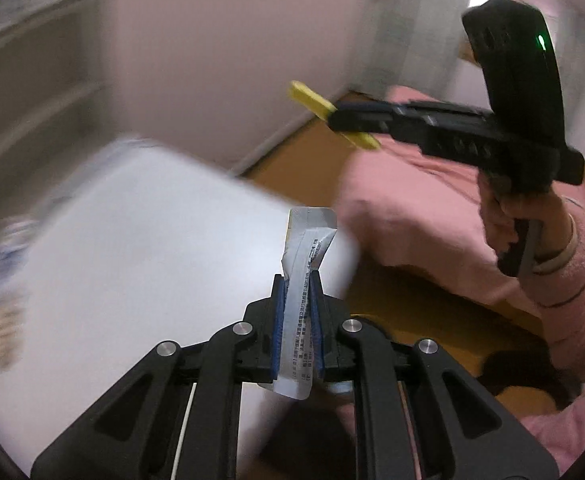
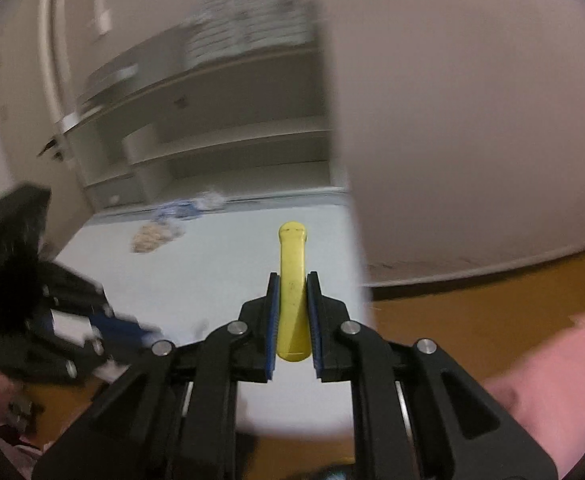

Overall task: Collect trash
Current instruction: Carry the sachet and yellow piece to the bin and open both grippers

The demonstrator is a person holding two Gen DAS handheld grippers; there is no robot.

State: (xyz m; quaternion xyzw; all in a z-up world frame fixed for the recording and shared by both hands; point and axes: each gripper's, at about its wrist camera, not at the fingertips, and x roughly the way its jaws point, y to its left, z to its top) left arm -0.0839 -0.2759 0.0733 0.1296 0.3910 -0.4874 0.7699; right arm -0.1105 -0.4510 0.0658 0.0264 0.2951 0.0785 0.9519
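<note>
Bench point(image 1: 132, 240): broad, pale, smooth-topped surface, blurred, lying beyond and below both claws.

Shelf unit point(image 2: 212, 128): grey-white open shelving, blurred, against the wall past the far edge of the bench, well ahead of the right claw.

Bedding point(image 1: 412, 208): pink fabric, rumpled, to the right of the left claw and under the right claw.

Loose litter point(image 2: 156, 236): a tan crumpled scrap with blue-and-white scraps behind it, on the bench well ahead and left of the right claw.

Left claw point(image 1: 298, 280): black frame, blue pads, closed upon a silver-white printed foil sachet point(image 1: 306, 272), which stands upright between the pads, its torn top projecting past the tips.

Right claw point(image 2: 293, 280): same make, closed upon a flat yellow plastic stick with rounded ends point(image 2: 291, 280), which projects past the tips.
</note>
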